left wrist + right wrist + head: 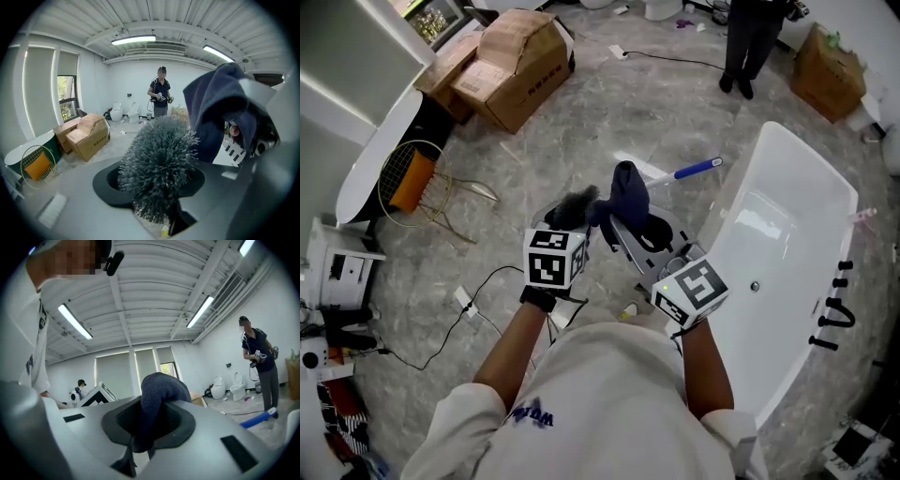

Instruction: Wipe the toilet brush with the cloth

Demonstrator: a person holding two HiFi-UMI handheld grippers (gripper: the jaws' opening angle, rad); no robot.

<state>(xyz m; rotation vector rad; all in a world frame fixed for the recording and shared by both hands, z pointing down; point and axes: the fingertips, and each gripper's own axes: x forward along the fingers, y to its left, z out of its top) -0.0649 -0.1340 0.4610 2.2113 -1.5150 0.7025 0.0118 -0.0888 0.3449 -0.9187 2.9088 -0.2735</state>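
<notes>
1. Floor (581,122): grey, mottled, with cables trailing across it.
2. Bathtub (825,197): white, empty, at right, lying from near to far.
3. Second tub (375,159): white and oval, at far left, seen edge-on.
4. Cardboard boxes (520,66): brown, grouped at far left.
5. Bystander (750,42): a person in dark clothes standing at the far side, well apart from the work.
6. Wire basket (412,178): gold frame with an orange insert, just beside the second tub.
7. Right gripper (145,427): held level in the middle of the scene. Its jaws are pressed together on a fold of the cloth.
8. Left gripper (157,187): tilted downward, just left of the right gripper. Its jaws are closed on the stem of the toilet brush, with the head standing out past the tips.
9. Cloth (159,390): dark blue, bunched above the right jaws and draped down between them. It hangs just right of the bristles; contact cannot be told.
10. Toilet brush (159,154): round head of grey bristles, held in mid-air in the middle of the scene.
</notes>
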